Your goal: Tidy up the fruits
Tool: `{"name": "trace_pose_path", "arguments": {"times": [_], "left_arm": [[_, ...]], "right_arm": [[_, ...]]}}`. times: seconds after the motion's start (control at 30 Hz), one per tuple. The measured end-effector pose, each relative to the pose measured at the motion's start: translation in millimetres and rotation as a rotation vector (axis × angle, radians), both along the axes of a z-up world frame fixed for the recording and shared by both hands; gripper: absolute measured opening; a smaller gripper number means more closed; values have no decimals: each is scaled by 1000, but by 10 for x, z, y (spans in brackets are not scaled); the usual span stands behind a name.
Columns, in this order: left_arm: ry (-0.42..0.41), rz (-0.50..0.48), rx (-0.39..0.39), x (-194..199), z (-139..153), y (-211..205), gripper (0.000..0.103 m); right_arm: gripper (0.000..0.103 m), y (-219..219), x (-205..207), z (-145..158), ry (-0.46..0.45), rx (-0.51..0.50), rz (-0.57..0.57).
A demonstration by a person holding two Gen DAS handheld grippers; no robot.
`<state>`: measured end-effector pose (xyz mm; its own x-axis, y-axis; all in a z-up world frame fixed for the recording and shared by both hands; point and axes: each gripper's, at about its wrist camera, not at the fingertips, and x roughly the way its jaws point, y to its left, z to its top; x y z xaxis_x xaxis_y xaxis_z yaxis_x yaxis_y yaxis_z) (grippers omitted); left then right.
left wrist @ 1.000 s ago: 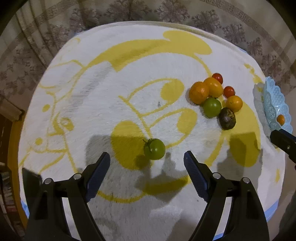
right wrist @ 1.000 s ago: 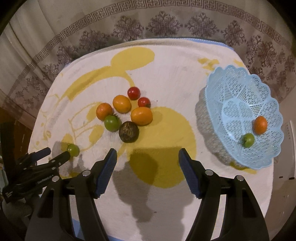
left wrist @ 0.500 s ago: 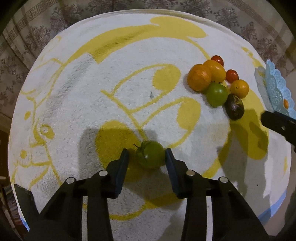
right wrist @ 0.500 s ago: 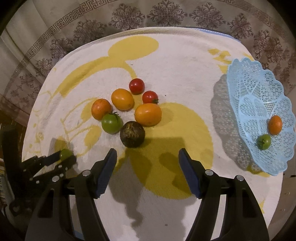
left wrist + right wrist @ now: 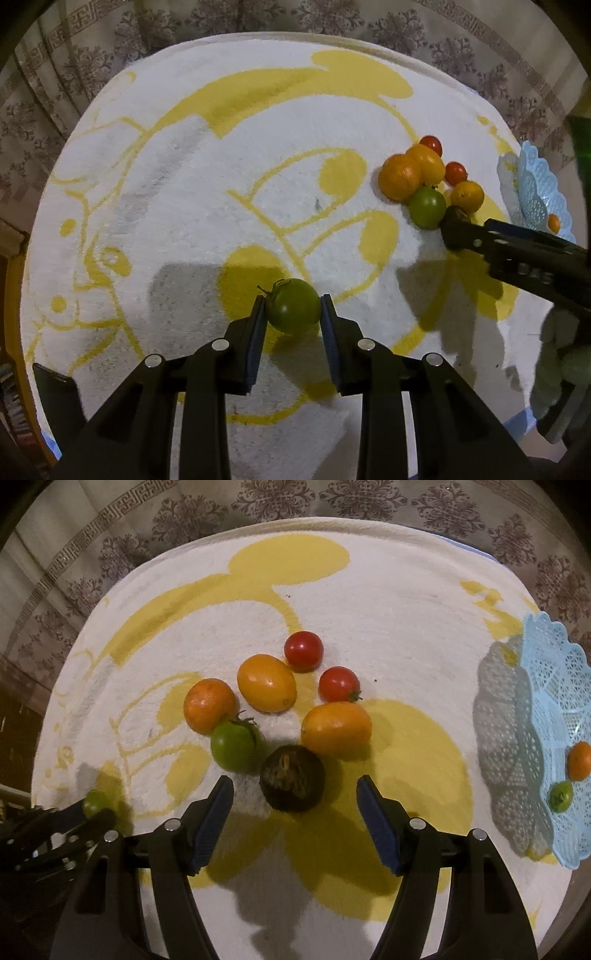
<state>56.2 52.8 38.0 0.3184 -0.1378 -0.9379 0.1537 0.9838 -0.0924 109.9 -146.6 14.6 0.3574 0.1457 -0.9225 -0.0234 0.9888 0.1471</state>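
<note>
My left gripper (image 5: pixel 293 307) is shut on a green tomato (image 5: pixel 293 310) that rests on the white and yellow towel (image 5: pixel 184 184); it also shows in the right wrist view (image 5: pixel 94 802). My right gripper (image 5: pixel 294 789) is open, its jaws on either side of a dark brown fruit (image 5: pixel 291 777). Behind it lie a green tomato (image 5: pixel 235 744), three orange fruits (image 5: pixel 336 728) and two red tomatoes (image 5: pixel 303 650). The blue lattice basket (image 5: pixel 546 686) at the right holds an orange fruit (image 5: pixel 579 760) and a small green tomato (image 5: pixel 560 796).
The towel covers a round table; a patterned cloth (image 5: pixel 184 524) hangs beyond its far edge. The right gripper's arm (image 5: pixel 524 254) reaches in from the right in the left wrist view.
My left gripper has closed onto the green tomato. My right gripper has moved forward and lower, bringing the dark brown fruit between its open jaws.
</note>
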Motion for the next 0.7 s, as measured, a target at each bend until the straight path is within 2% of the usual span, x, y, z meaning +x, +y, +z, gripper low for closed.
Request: {"name": "trace_pose_path", "arguments": {"times": [0.23, 0.27, 0.53, 0.67, 0.7], "left_arm": [[-8, 20, -6, 7, 69, 15, 29], [-9, 20, -6, 15, 67, 4, 29], [-6, 17, -6, -12, 79, -39, 30], [-6, 24, -2, -27, 89, -42, 30], [-5, 27, -2, -31, 91, -43, 30]], "right_arm": [[68, 61, 50, -77, 1, -18, 8], [64, 71, 47, -78, 1, -11, 13], [53, 62, 8, -89, 8, 38, 31], [40, 23, -9, -88, 12, 42, 26], [40, 5, -18, -89, 14, 48, 26]]}}
